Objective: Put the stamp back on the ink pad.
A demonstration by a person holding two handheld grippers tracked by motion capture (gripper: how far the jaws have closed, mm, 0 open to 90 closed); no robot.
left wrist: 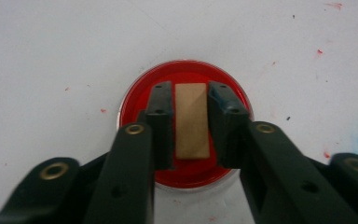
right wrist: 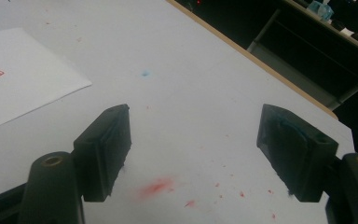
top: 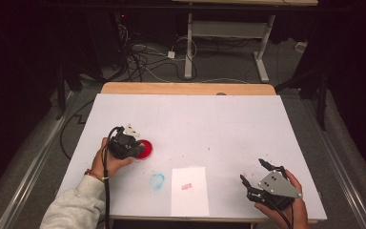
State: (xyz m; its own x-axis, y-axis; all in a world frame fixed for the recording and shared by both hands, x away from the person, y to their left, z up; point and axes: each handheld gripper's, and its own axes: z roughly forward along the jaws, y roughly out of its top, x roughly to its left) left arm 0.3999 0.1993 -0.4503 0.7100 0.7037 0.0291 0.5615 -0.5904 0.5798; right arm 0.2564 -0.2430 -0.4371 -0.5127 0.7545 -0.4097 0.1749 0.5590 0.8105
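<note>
A round red ink dish (left wrist: 186, 71) sits on the white table, left of centre (top: 147, 149). A small wooden stamp block (left wrist: 192, 121) stands upright in it. My left gripper (left wrist: 191, 88) points down over the dish (top: 134, 144), its two black pads pressed against the block's sides. My right gripper (top: 252, 170) hovers near the front right corner of the table. Its jaws (right wrist: 196, 121) stand wide apart with nothing between them.
A white sheet of paper (top: 189, 190) with a red stamp print (top: 186, 186) lies at the front edge, its corner also in the right gripper view (right wrist: 23, 79). A blue smear (top: 157, 180) is left of it. Red ink specks (right wrist: 156, 186) dot the table (top: 195, 119).
</note>
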